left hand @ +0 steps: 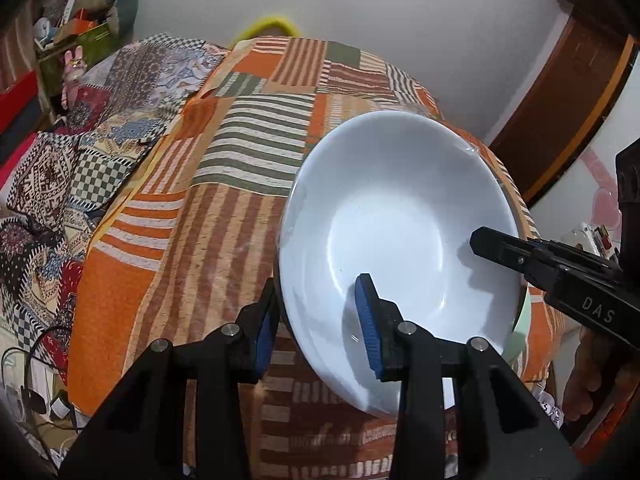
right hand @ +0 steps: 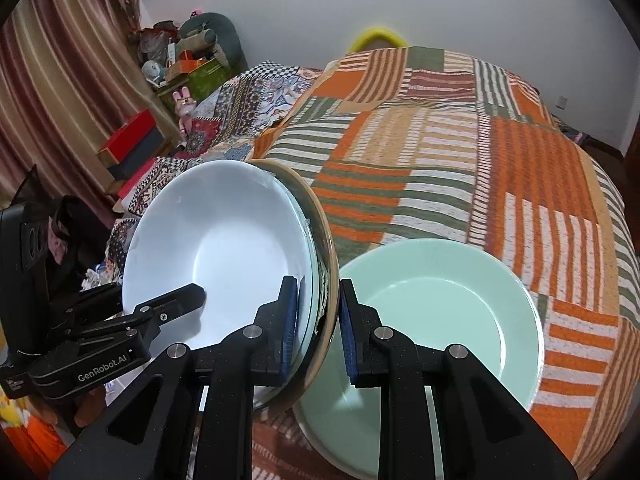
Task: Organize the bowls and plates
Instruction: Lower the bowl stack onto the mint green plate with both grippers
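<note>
Bed (right hand: 460,152) under striped orange-green patchwork cover; mint bowl (right hand: 440,320) resting on it at 5 o'clock; patterned quilt (right hand: 256,96) spread at 10 o'clock.

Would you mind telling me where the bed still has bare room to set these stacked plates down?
The striped orange bedspread is bare beyond the mint bowl, up to the yellow pillow. It is also free left of the white plate, up to the patterned quilt. Around the bowl and both claws it is crowded.
</note>
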Demonstrator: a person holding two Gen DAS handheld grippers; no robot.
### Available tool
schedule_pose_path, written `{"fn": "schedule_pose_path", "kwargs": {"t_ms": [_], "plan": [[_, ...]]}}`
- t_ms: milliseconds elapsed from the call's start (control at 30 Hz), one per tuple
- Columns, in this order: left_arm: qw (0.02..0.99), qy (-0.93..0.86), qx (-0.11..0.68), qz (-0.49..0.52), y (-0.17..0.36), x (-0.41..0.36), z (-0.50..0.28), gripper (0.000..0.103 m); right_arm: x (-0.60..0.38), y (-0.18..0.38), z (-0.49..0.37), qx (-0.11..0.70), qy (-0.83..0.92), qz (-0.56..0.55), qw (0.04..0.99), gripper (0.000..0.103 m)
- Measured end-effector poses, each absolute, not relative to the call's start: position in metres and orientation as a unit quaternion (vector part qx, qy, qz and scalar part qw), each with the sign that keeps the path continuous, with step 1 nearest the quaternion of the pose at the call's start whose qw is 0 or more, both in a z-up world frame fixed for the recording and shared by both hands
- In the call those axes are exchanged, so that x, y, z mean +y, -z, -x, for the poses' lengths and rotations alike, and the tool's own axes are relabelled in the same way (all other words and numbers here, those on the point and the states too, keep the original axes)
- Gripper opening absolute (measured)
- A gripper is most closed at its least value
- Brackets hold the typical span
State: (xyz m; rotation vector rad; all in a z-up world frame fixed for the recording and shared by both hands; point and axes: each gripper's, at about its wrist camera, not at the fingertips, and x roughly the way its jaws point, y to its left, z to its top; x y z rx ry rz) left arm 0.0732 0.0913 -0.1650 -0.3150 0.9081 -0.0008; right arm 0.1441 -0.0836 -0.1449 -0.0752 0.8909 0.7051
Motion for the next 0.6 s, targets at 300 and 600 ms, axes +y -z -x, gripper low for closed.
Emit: {"fn": "schedule_pose_path", "kwargs": {"t_ms": [300, 600], "plan": [[0.886, 0.019, 0.440, 0.143, 0.161, 0.068, -0.078, 0.037, -0.110, 0.141, -0.142, 0.421, -0.318, 0.023, 0.849, 0.019], [0.882, 0.043, 0.449, 0.135, 0.163, 0.042, -0.086, 0.038, -0.137, 0.141, -0.140, 0.421, -0.295, 0.013, 0.857, 0.019]]}}
